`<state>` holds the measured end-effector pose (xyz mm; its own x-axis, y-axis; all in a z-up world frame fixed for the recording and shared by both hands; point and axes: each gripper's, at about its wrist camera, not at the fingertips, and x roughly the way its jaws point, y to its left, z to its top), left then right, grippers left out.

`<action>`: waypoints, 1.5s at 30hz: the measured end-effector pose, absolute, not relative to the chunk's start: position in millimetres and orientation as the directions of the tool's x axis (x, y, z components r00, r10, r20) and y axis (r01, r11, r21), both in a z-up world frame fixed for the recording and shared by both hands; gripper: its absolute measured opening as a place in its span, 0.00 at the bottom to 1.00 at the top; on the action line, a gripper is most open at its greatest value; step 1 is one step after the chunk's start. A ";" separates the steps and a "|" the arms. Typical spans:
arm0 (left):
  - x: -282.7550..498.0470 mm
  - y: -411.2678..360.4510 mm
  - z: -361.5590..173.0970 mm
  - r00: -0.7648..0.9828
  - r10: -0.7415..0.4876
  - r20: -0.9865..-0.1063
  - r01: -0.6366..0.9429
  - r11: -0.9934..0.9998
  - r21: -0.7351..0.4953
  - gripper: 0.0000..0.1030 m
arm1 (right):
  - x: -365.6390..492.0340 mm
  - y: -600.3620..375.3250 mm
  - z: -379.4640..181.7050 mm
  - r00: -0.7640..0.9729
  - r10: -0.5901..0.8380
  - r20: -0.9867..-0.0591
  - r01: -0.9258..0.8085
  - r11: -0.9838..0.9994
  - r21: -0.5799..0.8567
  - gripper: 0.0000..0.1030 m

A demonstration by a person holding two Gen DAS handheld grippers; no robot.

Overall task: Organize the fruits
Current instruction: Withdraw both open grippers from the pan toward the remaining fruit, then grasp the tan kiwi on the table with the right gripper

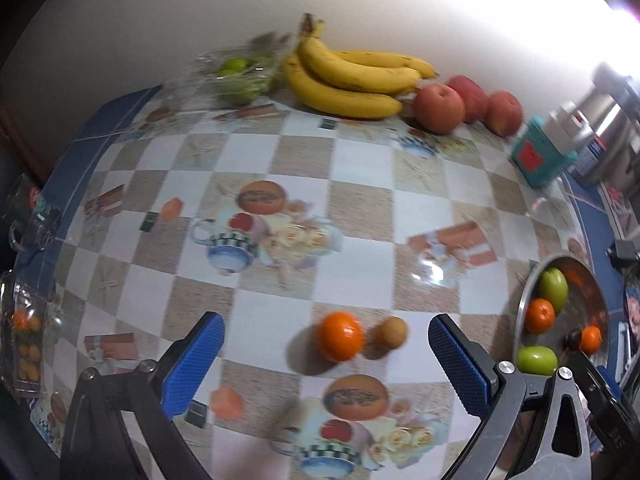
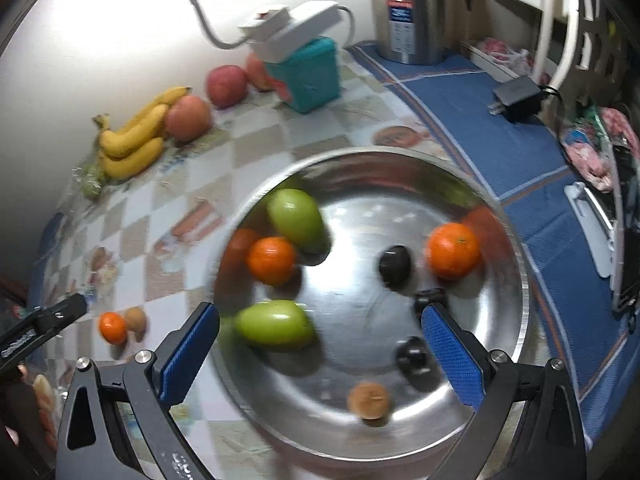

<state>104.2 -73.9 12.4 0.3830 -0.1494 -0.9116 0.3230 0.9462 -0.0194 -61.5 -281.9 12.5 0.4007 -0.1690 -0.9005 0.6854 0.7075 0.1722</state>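
An orange tangerine [image 1: 340, 336] and a small brown fruit [image 1: 390, 333] lie side by side on the checkered tablecloth; they also show in the right wrist view as the tangerine [image 2: 113, 327] and the brown fruit [image 2: 135, 319]. My left gripper [image 1: 326, 354] is open and empty, just in front of them. A steel bowl [image 2: 516, 288] holds two green fruits [image 2: 296, 220], two tangerines [image 2: 453, 251], two dark fruits [image 2: 395, 265] and a brown fruit [image 2: 369, 401]. My right gripper [image 2: 320, 354] is open and empty above the bowl.
Bananas [image 1: 348, 80], red apples [image 1: 439, 108] and a bag of green fruit [image 1: 236, 76] lie along the back wall. A teal box [image 1: 542, 156], a steel kettle [image 2: 416, 8] and a charger [image 2: 516, 98] stand at the right. A clear pack of small oranges [image 1: 26, 344] sits at the left edge.
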 end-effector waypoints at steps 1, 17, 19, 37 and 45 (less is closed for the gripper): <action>106.6 -69.5 12.6 0.387 -0.143 -0.911 0.313 0.950 -0.016 1.00 | -58.6 -278.1 13.7 0.411 -0.159 -0.898 0.680 0.710 0.185 0.98; 132.8 -7.7 15.0 0.405 -0.107 -0.908 0.197 0.980 -0.027 1.00 | -5.0 -213.8 26.4 0.488 -0.088 -0.869 0.548 0.805 0.226 0.98; 134.6 -1.1 15.6 0.407 -0.105 -0.907 0.183 0.983 -0.031 1.00 | 0.8 -203.8 27.0 0.490 -0.089 -0.867 0.528 0.822 0.214 0.98; 145.0 17.8 1.8 0.372 -0.149 -0.916 0.126 0.986 -0.109 1.00 | 45.5 -157.2 -5.9 0.452 0.032 -0.891 0.443 0.859 0.256 0.98; 144.0 2.0 -14.9 0.318 -0.169 -0.933 0.155 0.980 -0.125 1.00 | 47.7 -164.2 -18.7 0.432 0.019 -0.901 0.469 0.849 0.243 0.98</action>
